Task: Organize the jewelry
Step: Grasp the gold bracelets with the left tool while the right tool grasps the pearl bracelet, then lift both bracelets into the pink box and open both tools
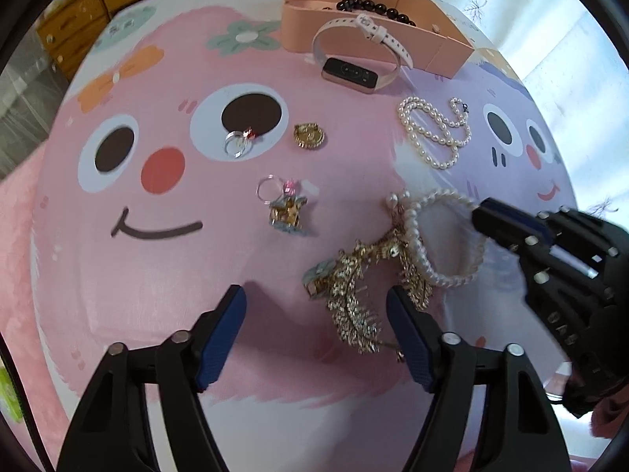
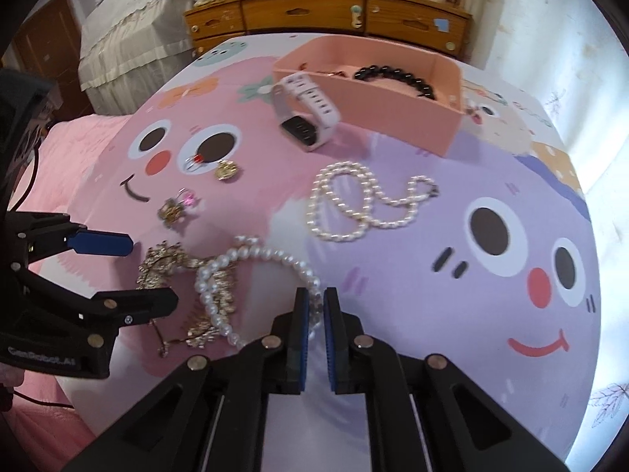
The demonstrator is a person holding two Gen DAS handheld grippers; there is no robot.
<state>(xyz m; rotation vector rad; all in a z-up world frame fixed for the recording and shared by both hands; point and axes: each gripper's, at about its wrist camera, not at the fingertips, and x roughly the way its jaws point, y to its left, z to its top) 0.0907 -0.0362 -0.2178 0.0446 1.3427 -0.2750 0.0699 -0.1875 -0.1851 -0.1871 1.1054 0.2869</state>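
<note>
**Operator:** Pinching the pearl bracelet (image 2: 255, 259) now. My right gripper (image 2: 314, 306), low centre of the right wrist view, has its pads pressed together on the near arc of the loop. I judge this as the pick-up step for that piece.

**Spotter:** And the other tool?

**Operator:** My left gripper (image 1: 316, 306) hangs spread at the bottom of its own view, nothing between the pads. Its right finger (image 1: 409, 338) sits just beside the gold leaf hair comb (image 1: 354, 299), and I cannot tell whether it touches.

**Spotter:** Is that comb clear of the pearls?

**Operator:** No. The bracelet lies across the comb's gold chain, lower centre of the frame, so they may be snagged.

**Spotter:** Where does it go?

**Operator:** Probably into the pink box (image 2: 409, 114) at the top centre, which already holds a black bead bracelet (image 2: 397, 76). A white smartwatch (image 2: 306, 114) leans against its front wall.

**Spotter:** So the next move?

**Operator:** Lift slowly and watch whether the comb drags; if so, pin it with the left tool. Then carry over the loose pearl necklace (image 2: 365, 204) without brushing it.
</note>
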